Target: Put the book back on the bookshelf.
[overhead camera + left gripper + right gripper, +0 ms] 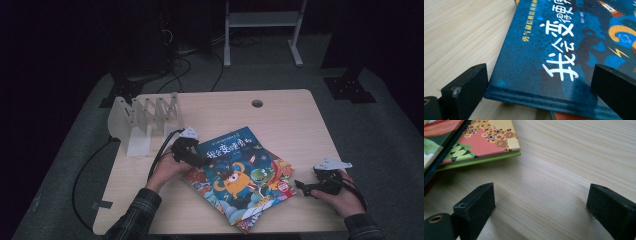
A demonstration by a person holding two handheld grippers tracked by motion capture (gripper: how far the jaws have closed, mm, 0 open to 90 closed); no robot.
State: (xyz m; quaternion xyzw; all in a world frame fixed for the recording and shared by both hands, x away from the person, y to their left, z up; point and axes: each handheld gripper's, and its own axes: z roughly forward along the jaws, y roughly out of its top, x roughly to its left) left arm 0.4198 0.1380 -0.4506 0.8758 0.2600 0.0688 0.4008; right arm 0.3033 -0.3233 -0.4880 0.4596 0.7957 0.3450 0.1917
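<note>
Two stacked picture books, dark blue hardcover book point(239, 167) uppermost at frame centre, left gripper point(192, 156) jaws wide astride its corner, right gripper point(306, 188) wide over bare pale wooden table point(280, 112).

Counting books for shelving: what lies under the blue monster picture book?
Under the blue monster picture book at least one colourful book pokes out on the wooden table; its cover is mostly hidden.

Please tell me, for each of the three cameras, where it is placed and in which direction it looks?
High view: above the person's side, facing forward and down on the table; both forearms, left gripper and right gripper show.
Left gripper view: on the left gripper, facing the blue book; its open jaws flank the book's corner.
Right gripper view: on the right gripper, facing bare tabletop; open jaws, book stack beyond.
Shared: the high view and the left gripper view both show the blue book.
</note>
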